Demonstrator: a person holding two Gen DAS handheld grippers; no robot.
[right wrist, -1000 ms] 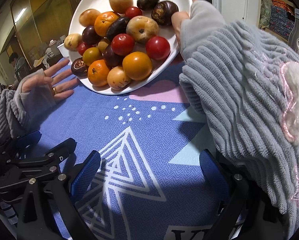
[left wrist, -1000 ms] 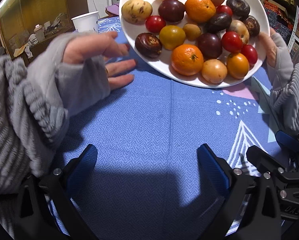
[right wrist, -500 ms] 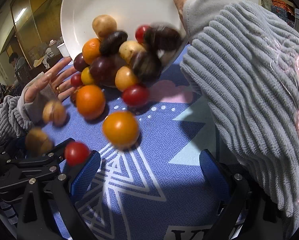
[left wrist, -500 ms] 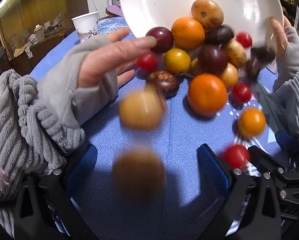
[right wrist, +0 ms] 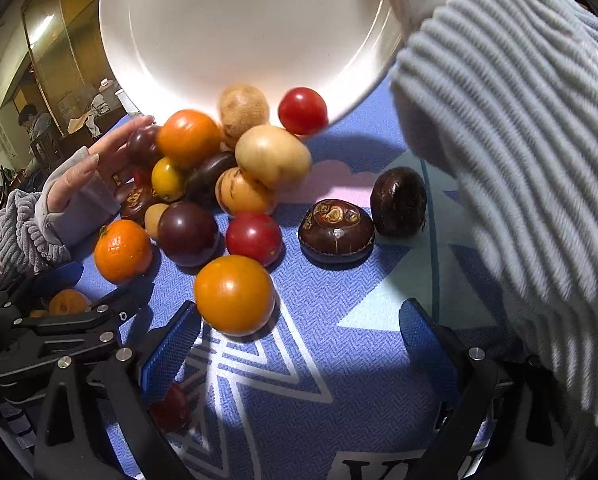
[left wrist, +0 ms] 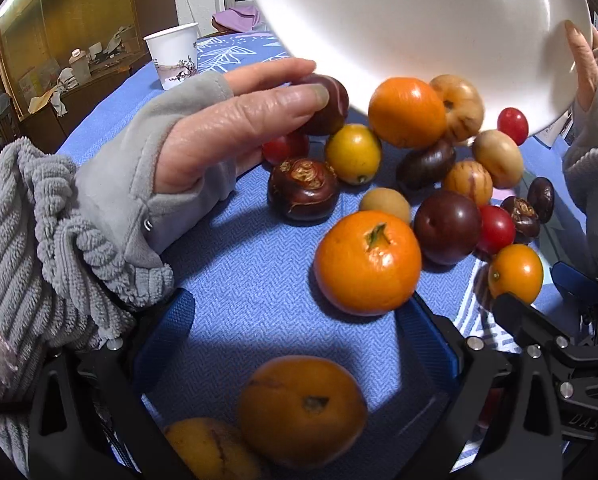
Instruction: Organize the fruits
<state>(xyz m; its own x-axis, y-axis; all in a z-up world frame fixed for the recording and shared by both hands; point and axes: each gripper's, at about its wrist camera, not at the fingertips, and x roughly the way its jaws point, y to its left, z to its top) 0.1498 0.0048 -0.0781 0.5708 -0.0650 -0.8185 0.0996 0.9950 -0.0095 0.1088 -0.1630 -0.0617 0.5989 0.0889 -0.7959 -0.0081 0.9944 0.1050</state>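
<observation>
Left gripper (left wrist: 295, 344) spread wide, right gripper (right wrist: 299, 340) likewise, both idle on the bench (left wrist: 239, 264). The fruits (right wrist: 219, 200) lie dumped beneath a tilted white plate (right wrist: 235, 20); sorting not begun. I count two mandarins, three water chestnuts, at least three red tomatoes.

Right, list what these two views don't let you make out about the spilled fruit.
- Left wrist view: the yellow fruit at the bottom is blurred and cut off by the frame edge.
- Right wrist view: a dark red fruit lies half hidden behind the right gripper's left finger.
- Left wrist view: the small red fruit is partly covered by the hand.
</observation>
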